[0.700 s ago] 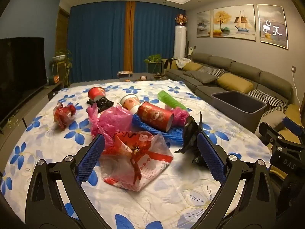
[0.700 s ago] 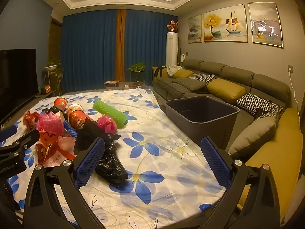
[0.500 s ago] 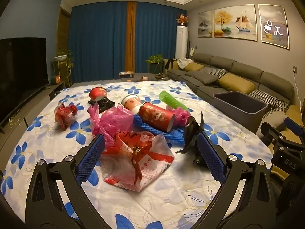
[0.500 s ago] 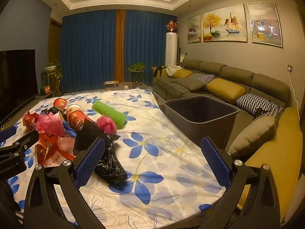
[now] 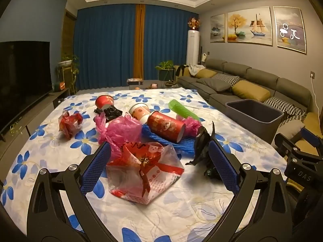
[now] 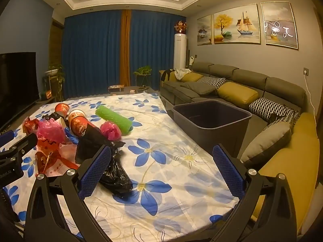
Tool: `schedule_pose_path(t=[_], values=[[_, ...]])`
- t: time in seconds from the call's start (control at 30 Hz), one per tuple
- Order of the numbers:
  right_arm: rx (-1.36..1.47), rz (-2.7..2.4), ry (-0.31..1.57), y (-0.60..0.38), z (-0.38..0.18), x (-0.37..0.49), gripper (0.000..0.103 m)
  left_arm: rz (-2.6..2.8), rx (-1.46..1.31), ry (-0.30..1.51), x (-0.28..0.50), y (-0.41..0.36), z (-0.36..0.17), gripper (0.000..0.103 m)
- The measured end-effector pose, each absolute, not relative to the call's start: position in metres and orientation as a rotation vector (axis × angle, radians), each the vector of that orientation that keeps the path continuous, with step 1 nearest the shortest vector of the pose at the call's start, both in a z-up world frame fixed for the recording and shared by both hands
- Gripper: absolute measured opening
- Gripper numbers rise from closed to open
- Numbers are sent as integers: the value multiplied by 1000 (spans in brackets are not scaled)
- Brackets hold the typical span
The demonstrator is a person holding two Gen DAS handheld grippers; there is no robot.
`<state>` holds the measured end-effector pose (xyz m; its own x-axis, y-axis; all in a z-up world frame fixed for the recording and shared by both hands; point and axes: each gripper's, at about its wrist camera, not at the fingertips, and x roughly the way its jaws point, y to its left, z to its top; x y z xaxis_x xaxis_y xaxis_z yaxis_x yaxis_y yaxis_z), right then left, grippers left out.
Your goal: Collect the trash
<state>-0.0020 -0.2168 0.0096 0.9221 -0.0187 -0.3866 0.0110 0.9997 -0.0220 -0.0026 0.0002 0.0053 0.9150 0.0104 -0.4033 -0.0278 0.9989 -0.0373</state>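
Since the earlier frames almost nothing differs: both views have crept a shade closer to the trash heap, no item on the floral cloth (image 5: 201, 207) has shifted, and both pairs of jaws stand as wide as before.

The left gripper (image 5: 159, 166) hovers with its jaws spread wide on either side of the clear red-printed bag (image 5: 144, 173), not touching it. The right gripper (image 6: 161, 169) is likewise wide open and holds nothing; the black bag (image 6: 113, 173) lies just inside its left finger.

Counting around the red-printed bag: three red paper cups, the nearest one (image 5: 166, 126) lying on its side behind the bag on a blue foam net (image 5: 161, 141), one (image 5: 139, 112) farther back, and one (image 5: 104, 101) farthest. Two pink plastic bags: a large one (image 5: 119, 130) touching the red-printed bag's far-left side, a small one (image 5: 190, 124) behind and to its right. One green foam sleeve (image 5: 181, 111) lies beyond the cups. One crumpled red wrapper (image 5: 69, 123) sits apart, far to the left. A second scrap of black plastic (image 5: 110, 113) lies by the farthest cup.

All trash rests on the white cloth with blue flowers. One dark grey bin (image 6: 212, 121) stands off the cloth's right edge, before a grey sofa (image 6: 252, 84) with mustard cushions. Blue curtains (image 5: 113, 48) close the far wall, a television (image 5: 22, 74) stands left, and three paintings (image 6: 236, 25) hang above the sofa.
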Motion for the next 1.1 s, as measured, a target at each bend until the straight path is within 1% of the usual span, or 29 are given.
schedule_pose_path(t=[1.1], values=[[-16,-4,381,-215,11,-5,98,31,-47,398,-5,0,6,95]])
